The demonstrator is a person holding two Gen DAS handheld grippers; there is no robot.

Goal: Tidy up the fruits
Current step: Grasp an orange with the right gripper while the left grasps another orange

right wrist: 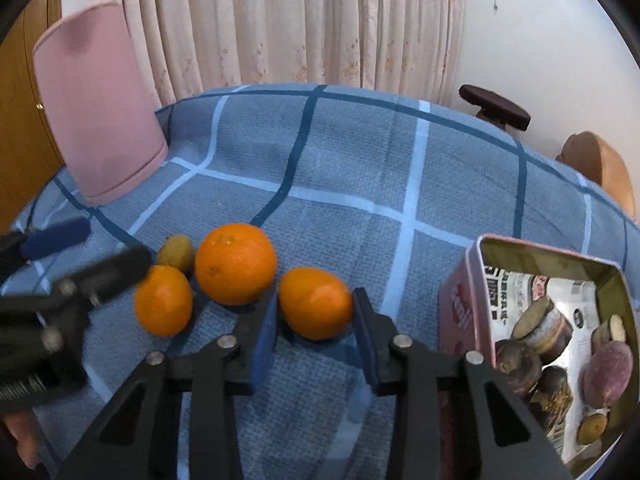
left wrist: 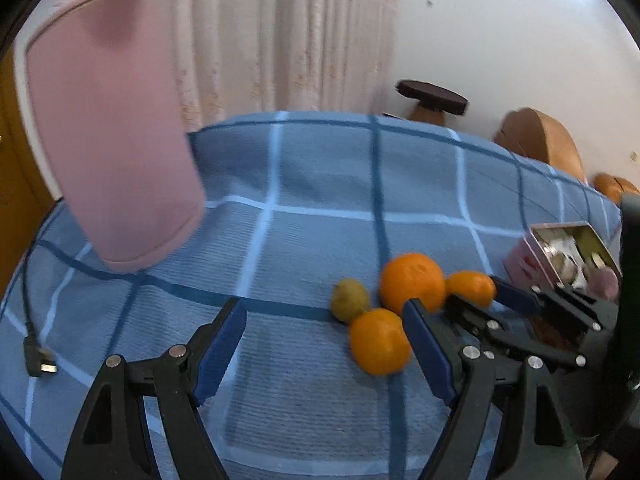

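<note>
Closing in on the rightmost orange (right wrist: 315,303): that is the step judged to be in hand. The right tongs (right wrist: 314,322) straddle this fruit, one blue pad on either side at its widest part. The pads look to be touching or just off the peel; contact cannot be confirmed, and no squeeze shows. Opening is moderate, roughly the fruit's own width.

The fruit sits on the blue checked tabletop (right wrist: 360,168), in a loose cluster: a large orange (right wrist: 235,264) just to its left, a smaller orange (right wrist: 163,300) further left, and a dull green-brown fruit (right wrist: 176,249) behind that one, possibly a kiwi.

A pink-sided tin (right wrist: 464,304) stands near, to the right of the tongs, lid off, with dark round fruits and some packets inside. It is the likely destination.

The left tongs (left wrist: 324,344) hang wide apart over bare cloth, holding nothing. In the left wrist view the smaller orange (left wrist: 379,341) lies just inside the right-hand pad, not gripped.

Next move, as judged: shut the right tongs firmly on the orange, lift clear of the large neighbour, carry right and set it down in the tin. Round peel may roll or slip if the pinch lands off-centre.

A pink chair back (right wrist: 96,104) stands at the far edge of the tabletop.
</note>
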